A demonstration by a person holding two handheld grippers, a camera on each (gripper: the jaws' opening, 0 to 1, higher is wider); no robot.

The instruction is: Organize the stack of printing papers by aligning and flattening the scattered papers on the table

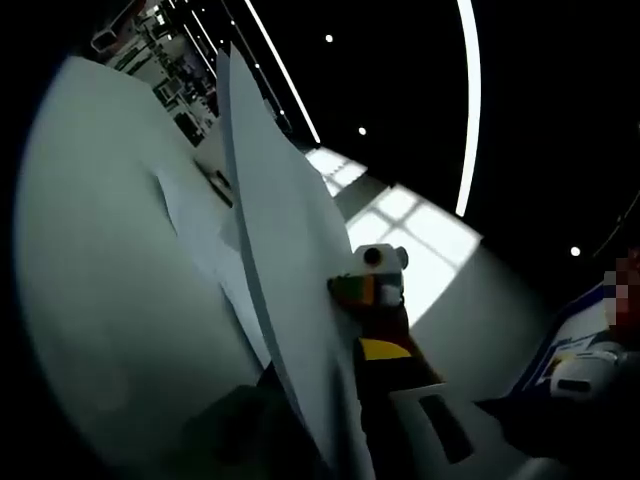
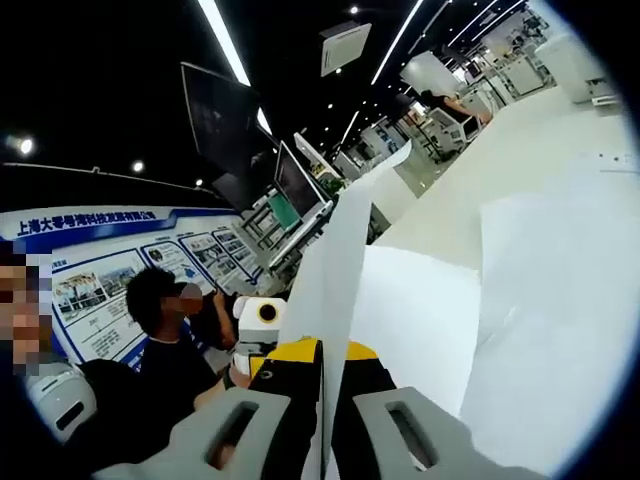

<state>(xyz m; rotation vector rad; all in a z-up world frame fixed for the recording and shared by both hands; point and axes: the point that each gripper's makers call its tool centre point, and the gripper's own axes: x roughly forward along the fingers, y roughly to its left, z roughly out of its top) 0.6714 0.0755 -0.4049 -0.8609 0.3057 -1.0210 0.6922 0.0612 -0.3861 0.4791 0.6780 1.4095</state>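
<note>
Printing papers (image 2: 335, 290) stand on edge mid-frame, lifted off the white tabletop (image 2: 510, 160), clenched between the right gripper's (image 2: 328, 400) jaws. In the left gripper view the sheets (image 1: 285, 260) cut across the centre with the other gripper (image 1: 385, 350) at their right; the left jaws' state I cannot tell. Loose sheets (image 2: 560, 300) lie flat at right. A weak or uneven grip could let sheets slide or buckle. Display boards (image 2: 110, 290), monitors and seated people fill the dim hall at left.

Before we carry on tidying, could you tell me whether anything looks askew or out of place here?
Yes: the papers lie fanned and overlapping on the table, edges unaligned, and one sheet stands on edge, pinched in the right gripper.
</note>
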